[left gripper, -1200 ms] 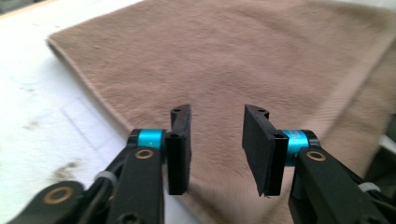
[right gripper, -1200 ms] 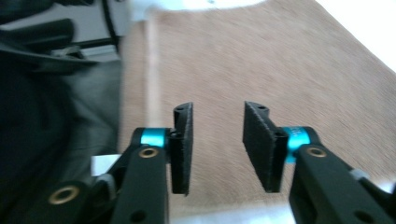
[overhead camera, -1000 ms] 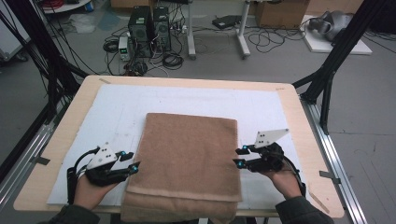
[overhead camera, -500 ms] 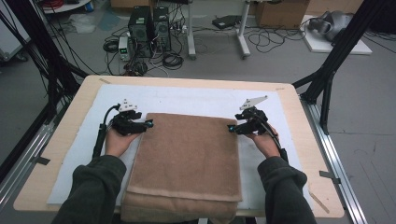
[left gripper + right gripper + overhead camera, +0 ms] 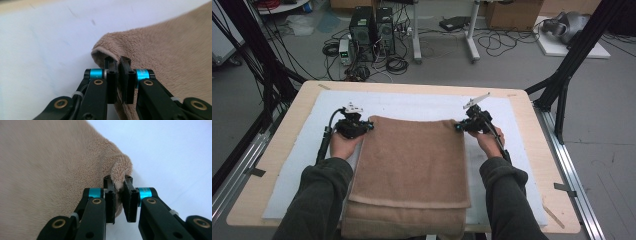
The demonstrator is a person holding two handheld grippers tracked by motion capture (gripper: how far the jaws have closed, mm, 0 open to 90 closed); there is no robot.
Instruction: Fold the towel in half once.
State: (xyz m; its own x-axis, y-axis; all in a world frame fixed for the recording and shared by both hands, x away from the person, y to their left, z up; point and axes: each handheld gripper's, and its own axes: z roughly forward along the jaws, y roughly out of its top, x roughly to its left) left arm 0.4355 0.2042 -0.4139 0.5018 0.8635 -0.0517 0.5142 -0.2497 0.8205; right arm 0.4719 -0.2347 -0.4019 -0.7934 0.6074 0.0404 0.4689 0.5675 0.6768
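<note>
While its long axis runs toward the person, the plush tan towel is pinched at both far corners by the left tool and right tool, whose jaws have just been closing.

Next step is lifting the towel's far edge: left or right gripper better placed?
Neither leads. The left gripper is shut on the towel at its far-left corner, the right gripper on its far-right corner. Probably lift both together.

High view: overhead from person's side, facing forward-down, whole worktop.
Gripper views: close, along jaws; all share towel corners.
</note>
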